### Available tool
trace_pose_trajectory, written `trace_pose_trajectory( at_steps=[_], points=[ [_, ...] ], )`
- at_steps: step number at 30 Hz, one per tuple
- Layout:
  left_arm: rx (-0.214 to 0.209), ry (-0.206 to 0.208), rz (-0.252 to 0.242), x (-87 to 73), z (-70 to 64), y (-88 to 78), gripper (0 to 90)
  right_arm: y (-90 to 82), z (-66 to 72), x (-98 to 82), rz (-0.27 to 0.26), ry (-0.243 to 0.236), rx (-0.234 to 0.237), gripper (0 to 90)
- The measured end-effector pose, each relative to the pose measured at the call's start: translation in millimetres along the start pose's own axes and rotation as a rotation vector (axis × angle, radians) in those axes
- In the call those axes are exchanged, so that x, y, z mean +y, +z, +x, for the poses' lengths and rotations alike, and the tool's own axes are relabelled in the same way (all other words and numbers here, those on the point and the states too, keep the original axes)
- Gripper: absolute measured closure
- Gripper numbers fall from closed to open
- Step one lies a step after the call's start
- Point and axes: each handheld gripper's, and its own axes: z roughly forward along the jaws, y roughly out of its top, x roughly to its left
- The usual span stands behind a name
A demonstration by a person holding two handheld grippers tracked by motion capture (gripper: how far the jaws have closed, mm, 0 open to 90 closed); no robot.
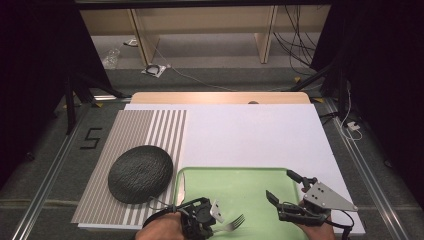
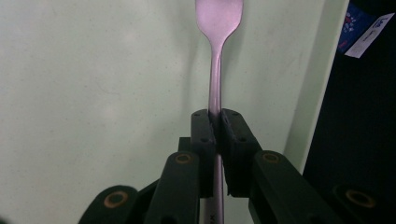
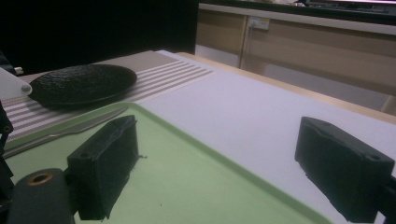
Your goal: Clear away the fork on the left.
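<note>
Green tray (image 1: 250, 182): one fork (image 1: 231, 223), one knife (image 1: 180, 189); one black plate (image 1: 140, 173).

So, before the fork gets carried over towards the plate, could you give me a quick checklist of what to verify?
1. Left gripper shut on the fork: ok, the handle is clamped between both pads.
2. Fork straight in the grip: ok, in the left gripper view it runs in line with the jaws.
3. Fork lifted off the green tray: cannot tell.
4. Right gripper out of the way: ok, open and holding nothing, at the tray's right side.
5. Black plate free to receive: ok, nothing lies on it.
6. Knife undisturbed: ok, it lies along the tray's left edge, between the fork and the plate.
</note>
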Motion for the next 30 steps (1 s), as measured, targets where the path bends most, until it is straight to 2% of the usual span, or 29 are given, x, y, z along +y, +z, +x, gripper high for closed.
trace_pose_trajectory(
  at_steps=[12,13,16,19,21,23,24,26,28,30],
  points=[
    [-0.004,0.019,0.039,-0.6,-4.2,10.6,82.5,0.7,0.4,-0.2,0.002,-0.001,0.003,14.2],
    [-0.001,0.022,0.033,-0.1,-5.1,10.0,81.1,0.8,0.3,-0.4,0.002,-0.002,0.003,14.2],
    [-0.012,0.031,0.0,2.2,-8.6,6.1,65.2,0.9,0.6,-0.4,0.003,0.005,0.006,14.2],
    [-0.001,0.05,-0.043,3.9,-12.1,3.3,59.4,1.1,0.6,-0.5,0.003,0.005,0.005,14.3],
    [0.012,0.064,-0.066,4.7,-12.9,2.5,61.7,1.0,0.6,-0.4,0.004,0.0,0.003,14.3],
    [0.007,0.07,-0.086,4.3,-14.9,2.8,73.3,0.5,0.7,-0.1,0.011,-0.002,0.003,14.3],
    [0.009,0.084,-0.09,4.4,-15.4,2.9,76.1,1.1,0.8,-0.3,0.004,0.0,0.004,14.3],
    [0.01,0.085,-0.106,4.7,-17.6,4.7,82.4,0.9,0.7,-0.3,0.006,0.004,0.004,14.3],
    [0.007,0.108,-0.097,5.1,-19.1,6.7,88.9,1.1,0.6,-0.5,0.003,0.005,0.005,14.3],
    [-0.001,0.124,-0.084,5.0,-21.2,10.5,89.6,1.0,0.6,-0.5,0.003,0.004,0.006,14.3]
  ],
)
